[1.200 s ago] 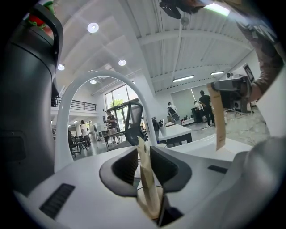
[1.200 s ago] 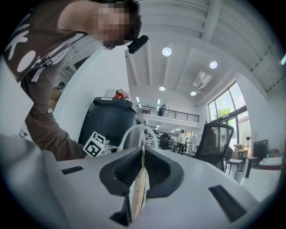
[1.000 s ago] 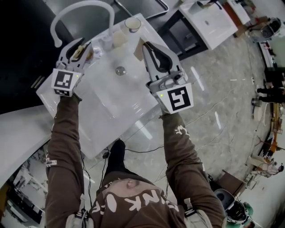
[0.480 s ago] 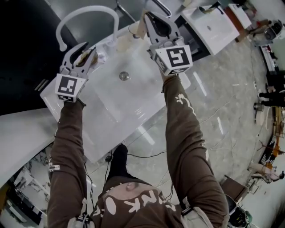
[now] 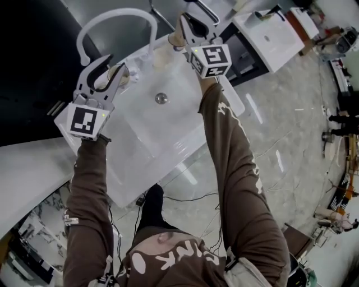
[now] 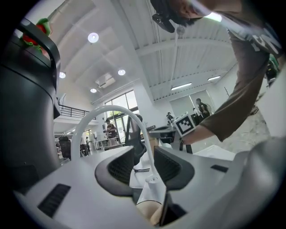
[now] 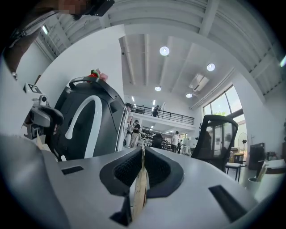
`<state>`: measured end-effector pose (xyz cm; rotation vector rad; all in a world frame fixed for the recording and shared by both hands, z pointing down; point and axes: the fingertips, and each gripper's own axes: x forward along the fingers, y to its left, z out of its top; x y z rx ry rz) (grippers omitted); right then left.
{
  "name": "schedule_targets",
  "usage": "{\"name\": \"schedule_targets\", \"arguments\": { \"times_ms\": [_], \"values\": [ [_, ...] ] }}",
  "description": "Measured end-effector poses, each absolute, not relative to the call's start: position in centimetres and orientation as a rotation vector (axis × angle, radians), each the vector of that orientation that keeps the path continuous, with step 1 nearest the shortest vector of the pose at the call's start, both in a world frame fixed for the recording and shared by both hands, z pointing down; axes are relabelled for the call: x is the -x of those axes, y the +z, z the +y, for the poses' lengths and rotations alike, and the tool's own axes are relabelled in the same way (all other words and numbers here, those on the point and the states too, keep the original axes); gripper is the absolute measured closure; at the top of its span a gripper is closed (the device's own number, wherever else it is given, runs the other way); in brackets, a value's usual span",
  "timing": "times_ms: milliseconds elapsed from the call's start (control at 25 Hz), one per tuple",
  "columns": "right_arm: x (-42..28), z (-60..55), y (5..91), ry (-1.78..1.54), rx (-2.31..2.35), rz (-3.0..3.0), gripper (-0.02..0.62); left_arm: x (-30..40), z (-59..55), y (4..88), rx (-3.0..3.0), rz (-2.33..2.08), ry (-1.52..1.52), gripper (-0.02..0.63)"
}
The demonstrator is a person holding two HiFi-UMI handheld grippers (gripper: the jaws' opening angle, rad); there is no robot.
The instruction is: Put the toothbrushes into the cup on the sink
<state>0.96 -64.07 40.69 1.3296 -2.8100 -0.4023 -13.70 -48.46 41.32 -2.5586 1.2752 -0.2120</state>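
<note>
A white sink (image 5: 140, 132) with a curved white faucet (image 5: 112, 15) lies below me. My left gripper (image 5: 116, 63) is at the sink's back left corner. Its jaws are opening, and a tan toothbrush (image 5: 116, 73) lies loose between them. In the left gripper view that toothbrush (image 6: 149, 212) sits low in the gripper (image 6: 144, 163), clear of the pads. My right gripper (image 5: 186, 22) is over the sink's back rim, shut on a second tan toothbrush (image 5: 175, 38). Its handle (image 7: 139, 190) is pinched between the pads of that gripper (image 7: 142, 163). The right gripper and its toothbrush mostly hide the cup.
A pale cylinder (image 5: 162, 56) stands on the back rim near the faucet base. The drain (image 5: 161, 98) is mid-basin. A black surface (image 5: 28, 56) lies to the left and a second white sink (image 5: 269, 31) at upper right. Cables (image 5: 185, 197) run over the marble floor.
My right gripper has carried its toothbrush from beside the basin away to the sink's back rim. The left gripper's jaws have spread apart around their toothbrush.
</note>
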Motion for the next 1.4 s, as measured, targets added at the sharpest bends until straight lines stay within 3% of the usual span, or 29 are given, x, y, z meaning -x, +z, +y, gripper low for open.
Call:
{"name": "schedule_targets", "arguments": {
  "times_ms": [520, 680, 1120, 1400],
  "values": [
    [-0.9, -65.1, 46.4, -0.341, -1.35, -2.714, 0.564, 13.4, -47.8, 40.0, 2.555, 1.268, -0.186, 0.48],
    [-0.8, -64.1, 45.8, -0.335, -1.318, -2.746, 0.423, 13.2, -47.3, 39.8, 2.553, 1.262, -0.188, 0.48],
    [-1.2, -54.8, 37.1, -0.543, -1.283, -2.847, 0.357, 12.4, -44.6, 36.2, 2.532, 1.232, -0.13, 0.48],
    [0.1, -43.3, 32.6, -0.656, -1.166, -2.965, 0.356, 11.1, -39.4, 33.6, 2.524, 1.207, -0.127, 0.479]
  ]
}}
